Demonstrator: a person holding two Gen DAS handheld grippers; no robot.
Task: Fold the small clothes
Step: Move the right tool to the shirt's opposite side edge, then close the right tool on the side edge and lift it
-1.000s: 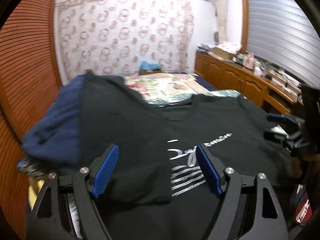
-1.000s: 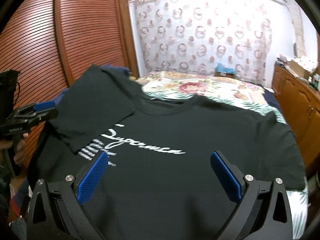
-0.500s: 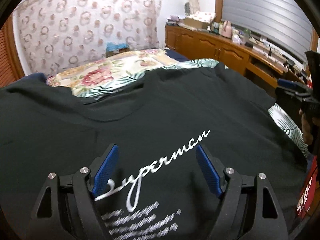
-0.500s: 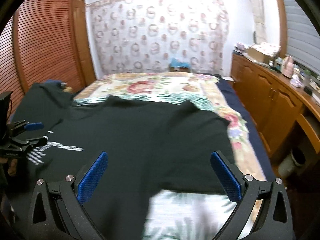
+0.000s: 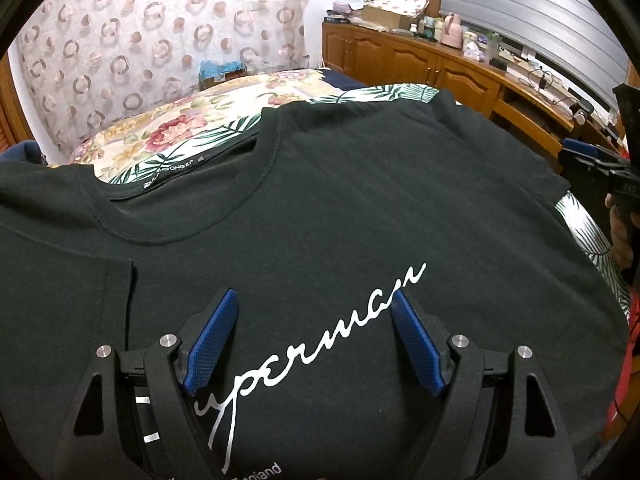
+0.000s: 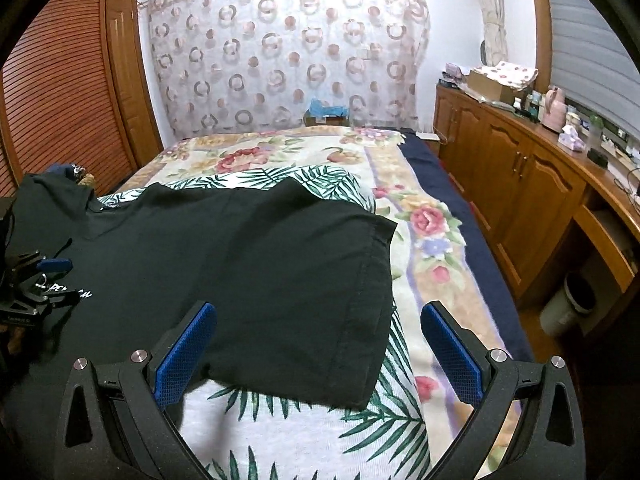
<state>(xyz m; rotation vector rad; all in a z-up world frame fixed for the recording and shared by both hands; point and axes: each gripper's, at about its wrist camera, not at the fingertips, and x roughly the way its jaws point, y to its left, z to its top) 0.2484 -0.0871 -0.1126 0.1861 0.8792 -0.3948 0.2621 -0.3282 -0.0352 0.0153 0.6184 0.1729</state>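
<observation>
A black T-shirt [image 5: 360,184] with white "Superman" script lies face up on the bed. My left gripper [image 5: 314,300] hovers over the chest print, its jaws opening, with only flat cloth below them. A folded-in edge of the left sleeve [image 5: 130,280] shows just left of it. My right gripper [image 6: 319,312] stands open above the shirt's right sleeve [image 6: 340,300], which lies spread over the bedcover. In each wrist view the other gripper appears at the picture's edge: the left gripper [image 6: 40,280] and the right gripper [image 5: 592,160], held by a hand.
The floral and palm-leaf bedcover [image 6: 400,420] lies under the shirt. Wooden cabinets [image 6: 520,184] with a cluttered top run along the right, and a waste bin [image 6: 568,304] stands on the floor. Louvred wooden doors [image 6: 60,92] close the left side. A patterned curtain [image 6: 280,52] hangs behind.
Both grippers have swung to the right. The left one came down closer over the chest print. The right one went from the chest to the right sleeve at the bed's side.
</observation>
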